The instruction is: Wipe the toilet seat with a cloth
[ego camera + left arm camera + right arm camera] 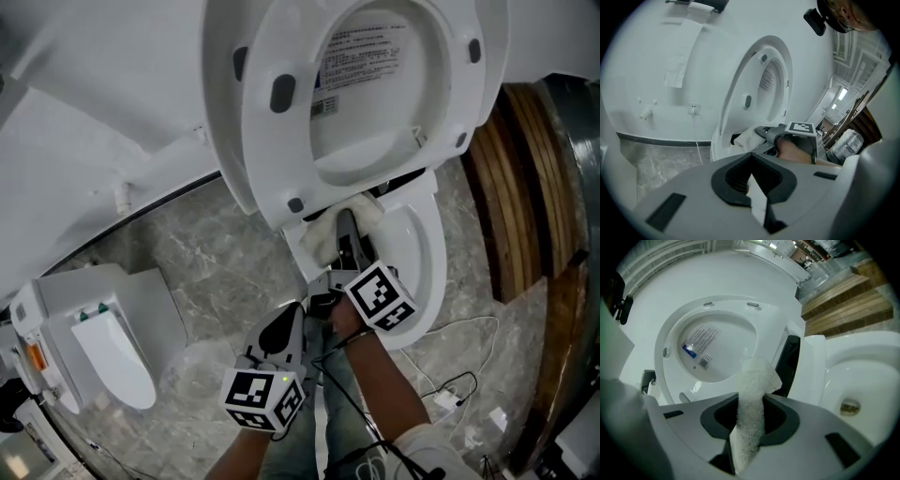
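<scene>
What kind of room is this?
Probably a bathroom, maybe a showroom or workshop: a toilet with its seat lifted, what looks like a second toilet on the marble-look floor, and stacked wooden planks beside them.

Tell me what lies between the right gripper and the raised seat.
Only the white cloth, clamped in the right gripper, its free end sticking up toward the lower rim of the seat. The right gripper view shows it.

head: above, steep down | grip cams: low, close, fwd | shared: toilet seat (277,141)
</scene>
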Available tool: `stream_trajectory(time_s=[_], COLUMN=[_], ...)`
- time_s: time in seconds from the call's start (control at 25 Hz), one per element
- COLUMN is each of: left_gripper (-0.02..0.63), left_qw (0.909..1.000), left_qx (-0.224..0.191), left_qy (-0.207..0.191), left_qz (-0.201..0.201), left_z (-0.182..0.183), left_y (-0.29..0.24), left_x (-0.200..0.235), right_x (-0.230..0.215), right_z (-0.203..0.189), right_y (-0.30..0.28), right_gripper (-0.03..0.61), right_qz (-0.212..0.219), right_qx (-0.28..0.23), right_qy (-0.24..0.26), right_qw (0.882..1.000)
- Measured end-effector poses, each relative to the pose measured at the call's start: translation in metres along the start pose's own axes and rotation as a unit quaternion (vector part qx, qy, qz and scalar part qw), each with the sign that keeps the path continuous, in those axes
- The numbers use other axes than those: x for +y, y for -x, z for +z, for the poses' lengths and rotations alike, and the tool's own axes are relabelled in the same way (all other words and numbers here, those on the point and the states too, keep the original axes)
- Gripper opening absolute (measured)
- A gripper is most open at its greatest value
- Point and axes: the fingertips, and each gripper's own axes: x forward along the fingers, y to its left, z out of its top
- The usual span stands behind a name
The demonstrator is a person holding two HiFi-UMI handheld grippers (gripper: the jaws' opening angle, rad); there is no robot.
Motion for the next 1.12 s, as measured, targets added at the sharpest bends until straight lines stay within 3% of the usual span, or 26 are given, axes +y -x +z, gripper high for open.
stream_trajectory(time_s=[0.52, 1.12], left_gripper=[-0.003, -0.003], left_qw=[0.9985, 0.9959], left_qx=[-0.037, -0.085], left_qy=[0.015, 0.013], left_qz=[0.037, 0.029], left_z=[0.032, 0.095], left_y=[0.036, 0.058], left_x=[0.037, 0.014], right_x=[0.04, 0.112], right_z=[-0.018, 0.015], right_y=[0.014, 0.02], right_gripper=[0.1, 0.1], right_qz=[-0.02, -0.005], right_qx=[-0.007, -0.011], right_qy=[-0.022, -0.033], right_qw=[1.0, 0.999])
